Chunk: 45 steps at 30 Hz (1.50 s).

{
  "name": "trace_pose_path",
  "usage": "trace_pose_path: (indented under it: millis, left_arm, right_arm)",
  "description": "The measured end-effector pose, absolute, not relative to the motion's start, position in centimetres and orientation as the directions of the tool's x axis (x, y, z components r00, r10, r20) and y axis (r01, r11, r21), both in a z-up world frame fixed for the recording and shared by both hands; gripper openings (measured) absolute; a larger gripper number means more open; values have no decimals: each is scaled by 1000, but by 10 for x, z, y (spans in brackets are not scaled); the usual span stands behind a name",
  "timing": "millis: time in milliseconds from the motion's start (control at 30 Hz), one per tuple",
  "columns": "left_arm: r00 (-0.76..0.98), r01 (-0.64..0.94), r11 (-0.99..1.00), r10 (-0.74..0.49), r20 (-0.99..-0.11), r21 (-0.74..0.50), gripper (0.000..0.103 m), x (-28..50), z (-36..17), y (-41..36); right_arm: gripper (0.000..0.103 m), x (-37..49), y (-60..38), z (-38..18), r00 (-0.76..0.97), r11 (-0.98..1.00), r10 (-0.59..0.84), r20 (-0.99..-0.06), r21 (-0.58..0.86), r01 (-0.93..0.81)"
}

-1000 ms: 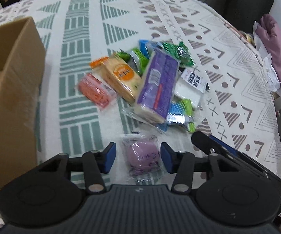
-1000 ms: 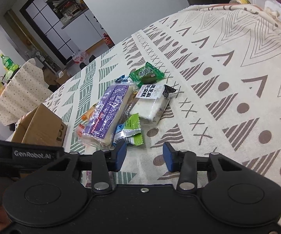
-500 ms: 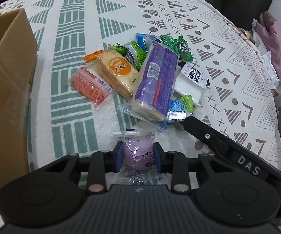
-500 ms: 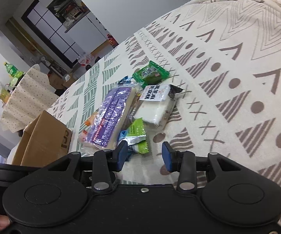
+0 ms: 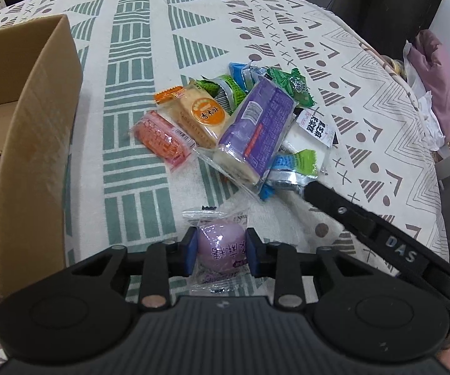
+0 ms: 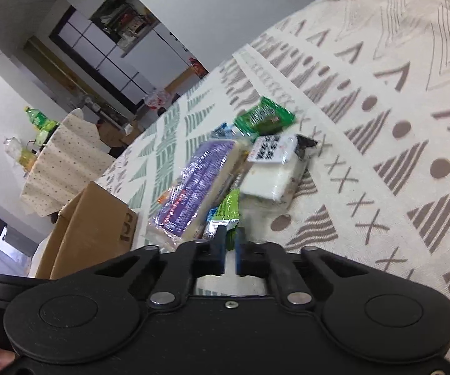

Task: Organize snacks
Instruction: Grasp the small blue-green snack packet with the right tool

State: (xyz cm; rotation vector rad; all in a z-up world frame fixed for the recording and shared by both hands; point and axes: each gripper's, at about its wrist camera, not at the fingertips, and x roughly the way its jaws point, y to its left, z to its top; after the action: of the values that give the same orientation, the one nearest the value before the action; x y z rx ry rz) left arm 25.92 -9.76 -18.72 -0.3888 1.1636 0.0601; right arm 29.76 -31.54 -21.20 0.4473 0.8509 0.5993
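A patterned tablecloth (image 5: 137, 100) carries a cardboard box (image 5: 37, 143) at the left and a pile of snacks (image 5: 240, 125) mid-table. The left gripper (image 5: 222, 251) is clamped on a purple bun packet (image 5: 222, 247). The right gripper (image 6: 230, 243) pinches a green wrapper (image 6: 229, 209) at the pile's edge.

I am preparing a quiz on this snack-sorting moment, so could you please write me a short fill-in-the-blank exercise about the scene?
1. The left gripper is shut on a round ____ bun in a clear wrapper.
2. The brown cardboard box stands to the ____ of the snack pile in the left wrist view.
3. The long purple packet partly lies on the orange-labelled ____ packet.

Missing words: purple; left; biscuit
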Motion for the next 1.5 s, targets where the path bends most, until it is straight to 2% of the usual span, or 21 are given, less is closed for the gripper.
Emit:
trace_pose_path:
  millis: [133,367,467,667,767,1067,1133,1200,1433,1500]
  left_arm:
    - [407,-244,932,-152,-900,-268,31,254,-184,-96]
    - [412,-252,931,-145,-900,-265,31,246,-180,-91]
    - [406,-257,930,-142,-903,-261,31,245,-181,-89]
    - [387,-262,933,-132,-912,-247,31,246,-186,-89]
    - [376,-265,935,-126,-918,-237,31,250,-191,-89]
    - [349,-239,952,-99,-932,-190,37,254,-200,-97]
    - [346,-235,955,-94,-933,-183,37,255,-202,-99]
    - [349,-228,958,-84,-933,-172,37,255,-202,-102]
    - [374,-201,965,-85,-923,-170,32,249,-193,-102]
    - [395,-183,967,-91,-914,-176,32,244,-186,-104]
  right_arm:
    - [2,286,-318,-200,538,752,648,-539,566,-339]
    - [3,270,-326,-195,573,842,532,-623,458,-284]
    - [15,273,-328,-202,545,864,496,-676,449,-229]
    - [53,277,-323,-206,535,857,507,-676,460,-230]
    - [59,282,-319,-210,539,864,497,-680,449,-230]
    - [60,296,-303,-219,539,861,507,-673,430,-273]
    - [56,298,-302,-221,545,863,504,-670,426,-273]
    - [44,299,-304,-221,551,868,494,-672,417,-270]
    - [37,294,-304,-217,548,863,504,-668,417,-286]
    - [30,289,-303,-213,549,859,512,-661,417,-299]
